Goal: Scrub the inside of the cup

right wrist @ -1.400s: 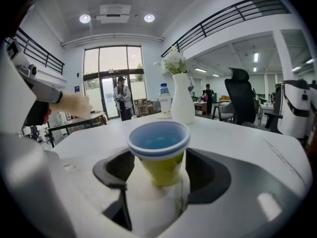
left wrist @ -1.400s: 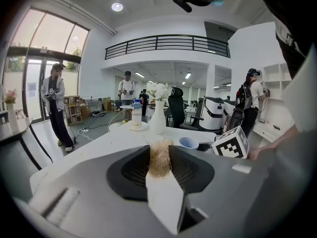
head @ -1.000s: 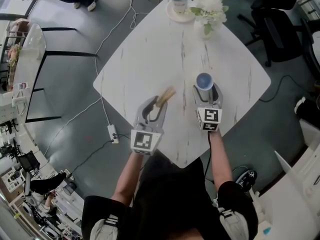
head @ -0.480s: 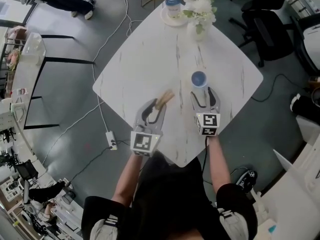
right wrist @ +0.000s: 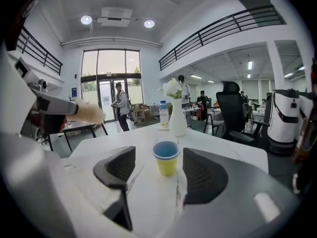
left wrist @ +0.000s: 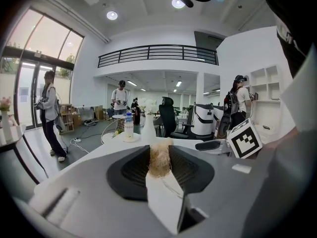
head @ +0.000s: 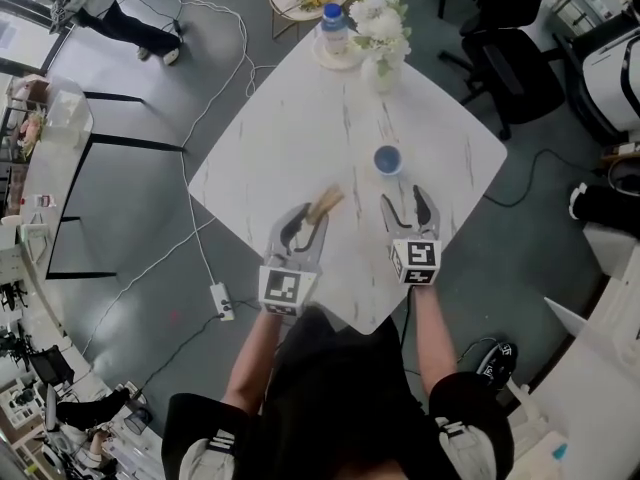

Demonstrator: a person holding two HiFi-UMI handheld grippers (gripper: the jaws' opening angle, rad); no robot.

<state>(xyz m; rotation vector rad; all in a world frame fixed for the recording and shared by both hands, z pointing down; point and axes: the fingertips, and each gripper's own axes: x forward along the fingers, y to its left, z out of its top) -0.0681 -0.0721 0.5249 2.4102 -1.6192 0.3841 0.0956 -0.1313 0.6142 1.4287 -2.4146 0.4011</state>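
A small yellow cup (head: 388, 159) with a blue inside stands upright on the white marble table (head: 300, 138). In the right gripper view the cup (right wrist: 167, 157) is centred just beyond the jaw tips. My right gripper (head: 404, 204) rests a short way in front of it, jaws wide apart and closing slightly. Nothing is between them and they do not touch the cup. My left gripper (head: 311, 218) lies to the left, shut on a tan fibrous scrubber (left wrist: 159, 158) that pokes out past its tips (head: 329, 203).
A white vase of flowers (head: 380, 38) and a bottle on a plate (head: 335, 26) stand at the table's far corner. The table's near corner is just under my grippers. Black chairs (head: 505, 63) stand at the right, and cables and a power strip (head: 222, 300) lie on the floor at the left.
My right gripper has drawn back from the cup, which stood at its jaw tips a second ago. The left gripper still holds the scrubber in the same place.
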